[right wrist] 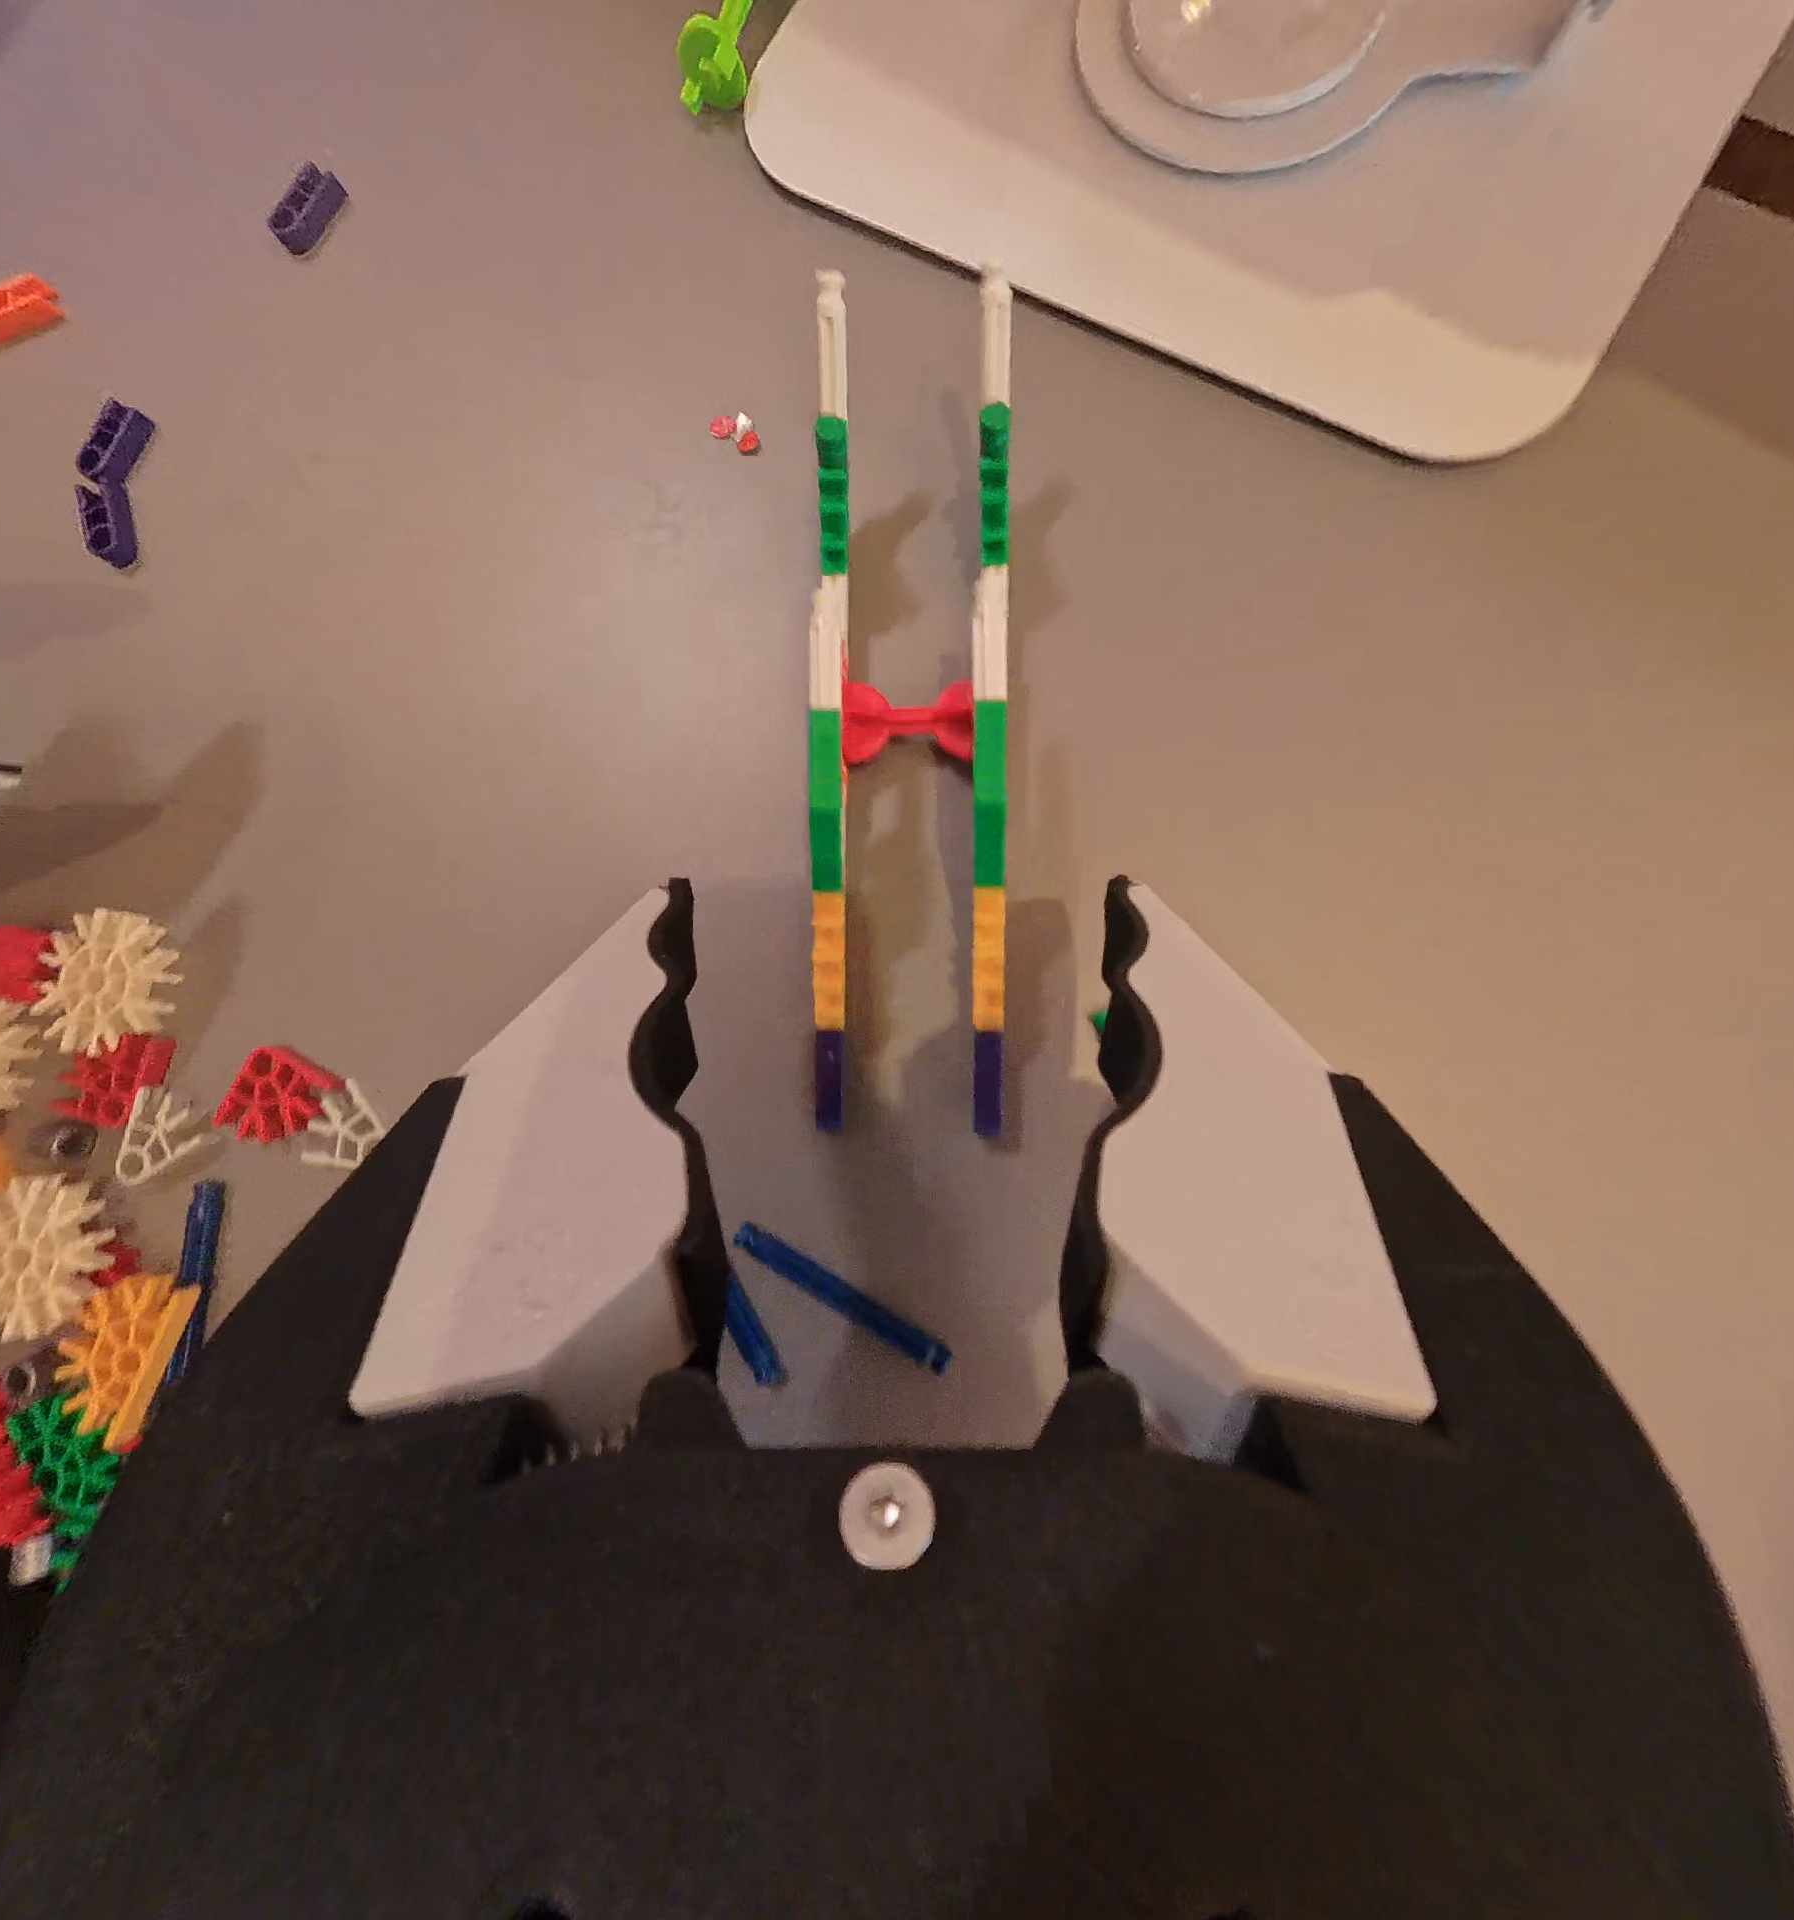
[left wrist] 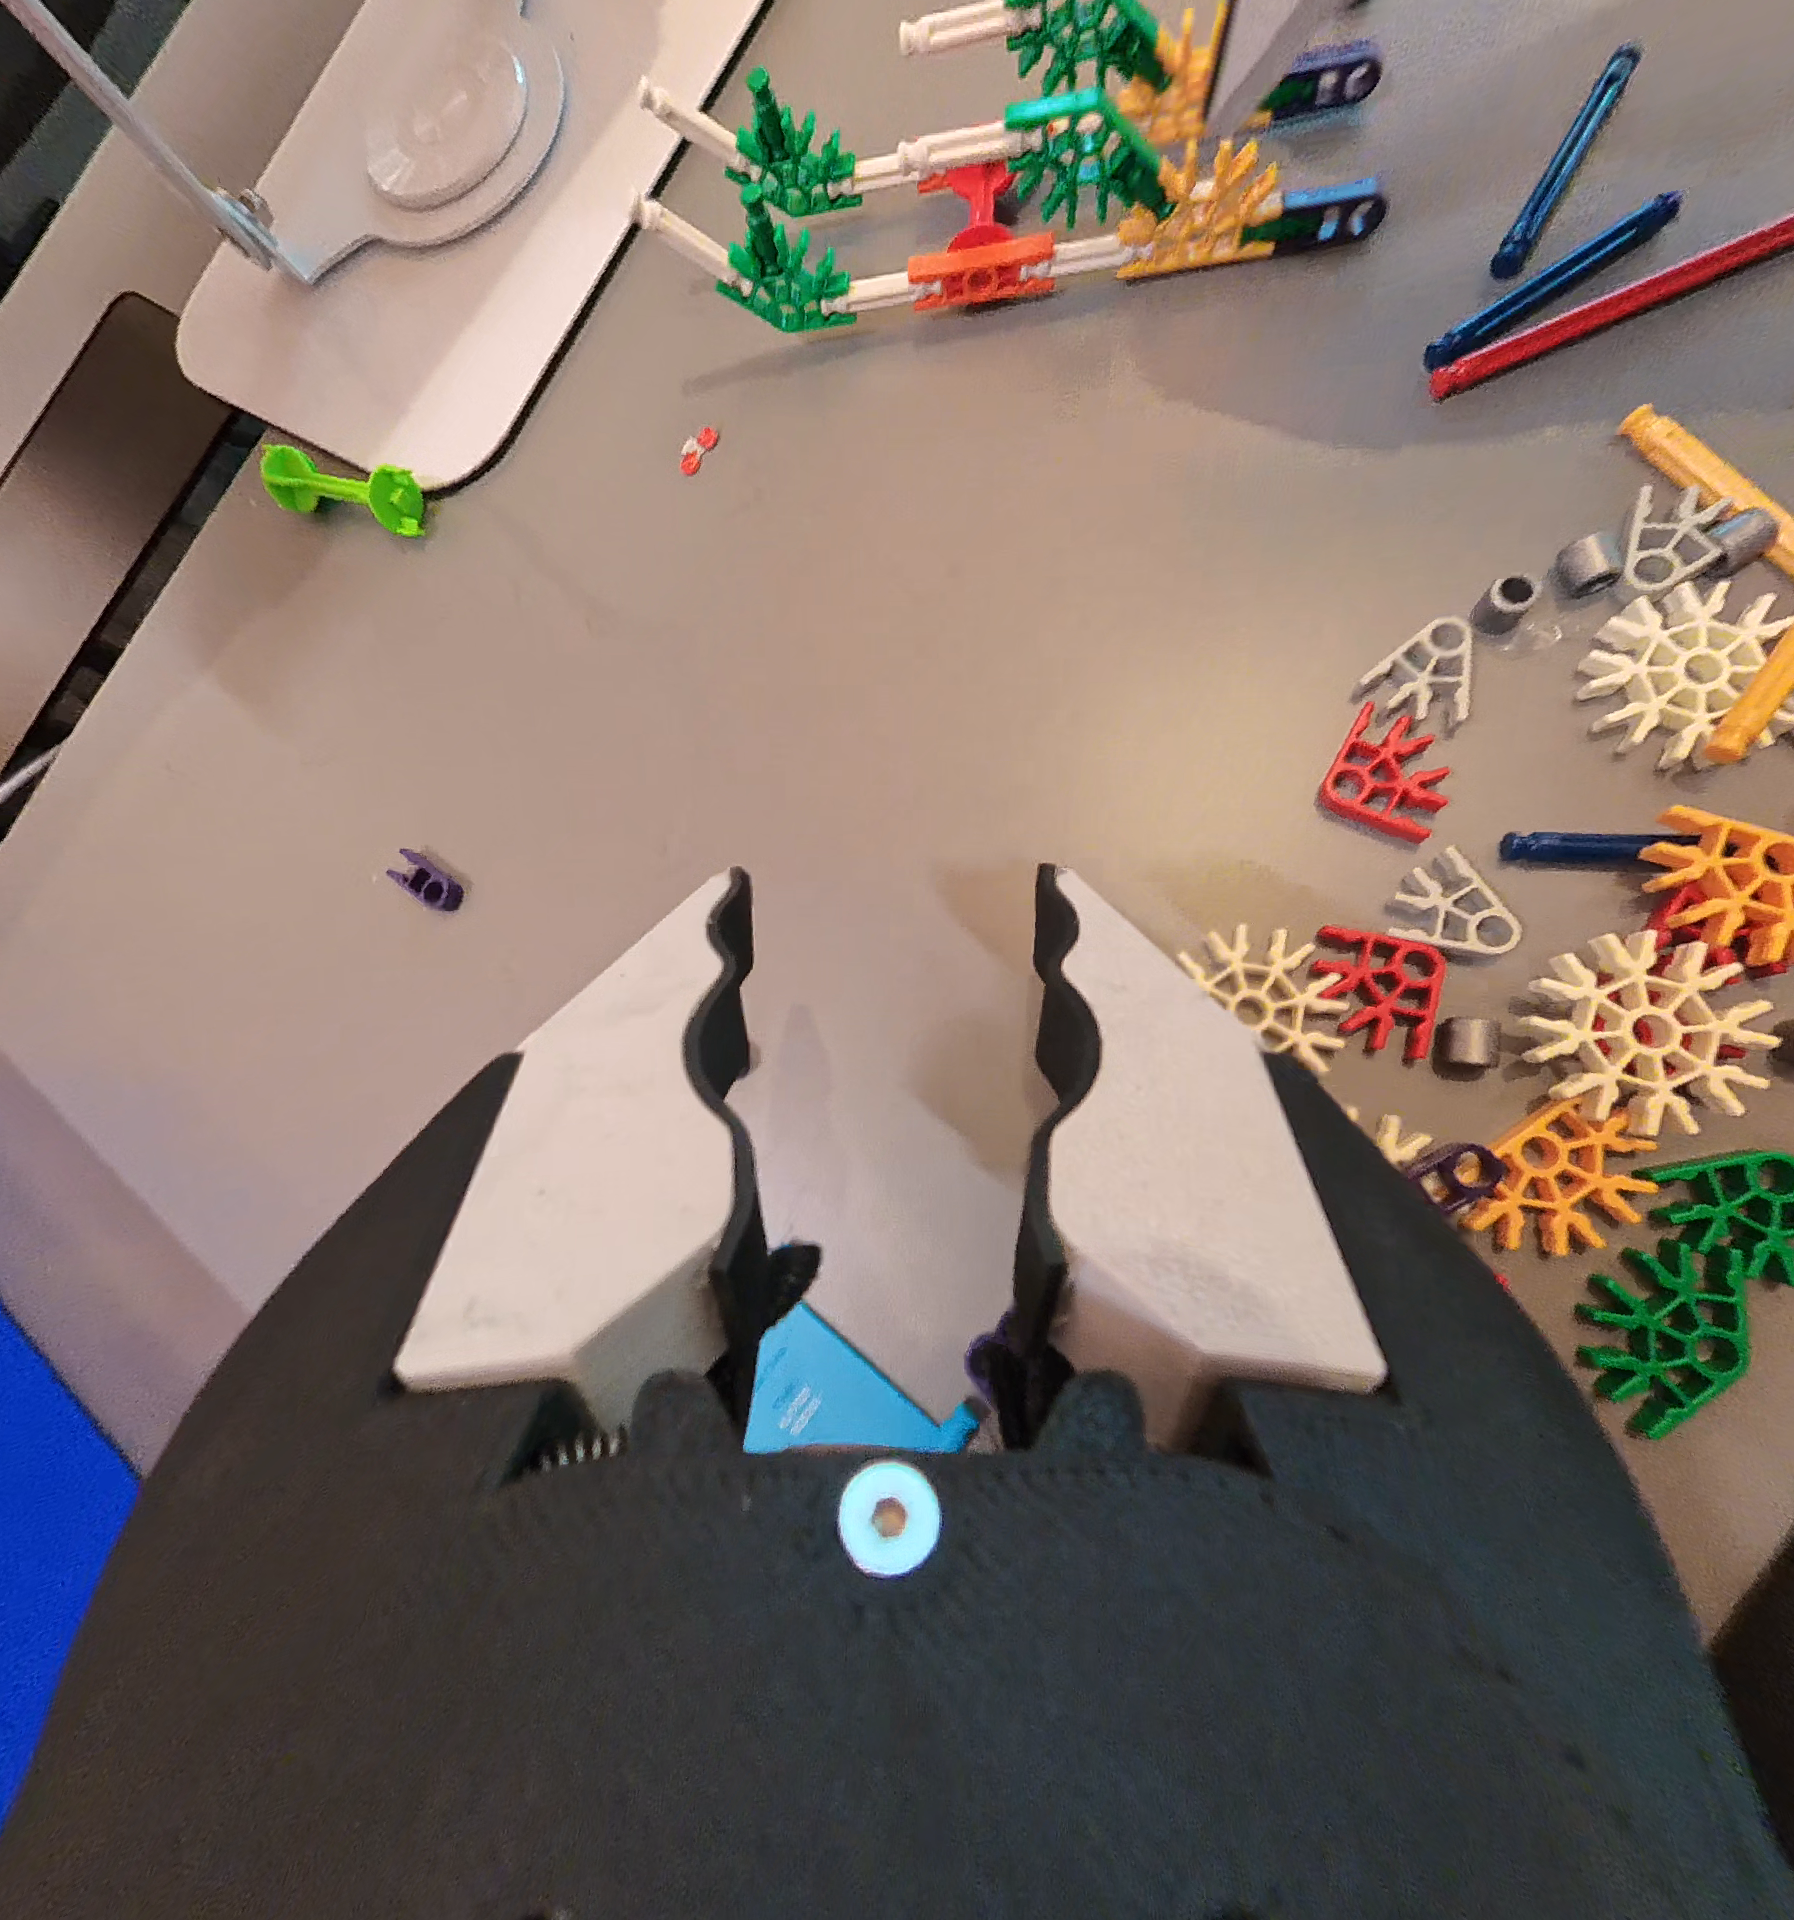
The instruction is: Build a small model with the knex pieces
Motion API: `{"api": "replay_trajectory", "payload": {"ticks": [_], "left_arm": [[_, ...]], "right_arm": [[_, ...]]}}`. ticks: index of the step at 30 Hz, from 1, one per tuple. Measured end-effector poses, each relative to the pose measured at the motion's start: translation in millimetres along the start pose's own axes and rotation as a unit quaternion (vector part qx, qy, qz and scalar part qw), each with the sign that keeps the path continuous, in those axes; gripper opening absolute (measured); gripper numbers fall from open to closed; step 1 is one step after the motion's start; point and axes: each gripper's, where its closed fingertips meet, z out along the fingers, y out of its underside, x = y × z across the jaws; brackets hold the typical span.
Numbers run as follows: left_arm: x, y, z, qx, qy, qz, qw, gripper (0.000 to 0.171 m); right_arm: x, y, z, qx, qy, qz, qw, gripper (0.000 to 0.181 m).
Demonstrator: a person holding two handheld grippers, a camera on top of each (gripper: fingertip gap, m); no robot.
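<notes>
Left gripper: wide open, holding nothing, hanging over bare table.
Right gripper: wide open too, empty, pointed straight at the frame.
Frame: toy build of two long side-by-side rails, joined by a red rod. Lies on the table, its near purple ends between the right gripper's open jaws, not touching them.
Same frame, left view: far off, at the top, well apart from the left gripper.
Feel of frame: probably light, hard plastic, a bit springy. Snapped joints could pop apart if squeezed hard or twisted.
Best hold: likely across one rail at a thick green or yellow joint; thin white rod ends look weaker and slippy.
Blue rods: two short ones flat on the table, right under the right gripper, near side of the frame.
Loose pile: white, red, orange, green and grey parts, right of the left gripper, close by.
Purple clip: small, alone, left of the left gripper.
Lime rod: far left, touching the edge of a white base.
White base: flat plate, far right, just beyond the rail tips.
In the way: blue rods close under the right gripper; the base crowds the far end.
</notes>
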Motion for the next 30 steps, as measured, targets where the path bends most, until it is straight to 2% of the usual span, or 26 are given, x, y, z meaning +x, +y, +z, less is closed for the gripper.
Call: {"api": "replay_trajectory", "payload": {"ticks": [4,7,11,14,18,23,30], "left_arm": [[11,-12,11,0.012,0.023,0.003,1.0,0.052],[21,-26,24,0.018,0.039,0.013,0.999,0.054],[31,-50,34,0.033,0.054,0.027,0.998,0.059],[35,-64,41,0.042,0.064,0.021,0.997,0.07],[37,-73,48,0.048,0.067,0.009,0.997,0.086],[32,-64,53,0.039,0.052,0.003,0.998,0.089],[22,-43,49,0.025,0.031,-0.015,0.999,0.09]], "right_arm": [[-3,27,-5,-0.03,-0.025,0.007,0.999,0.078],[-30,33,-9,-0.031,-0.074,0.0,0.997,0.074],[-38,26,-35,0.021,-0.061,-0.001,0.998,0.079],[-33,27,-57,0.064,-0.041,0.007,0.997,0.085],[-17,43,-83,0.101,0.014,0.003,0.995,0.088],[4,70,-107,0.144,0.072,0.016,0.987,0.087],[10,97,-107,0.172,0.114,0.001,0.978,0.087]]}}
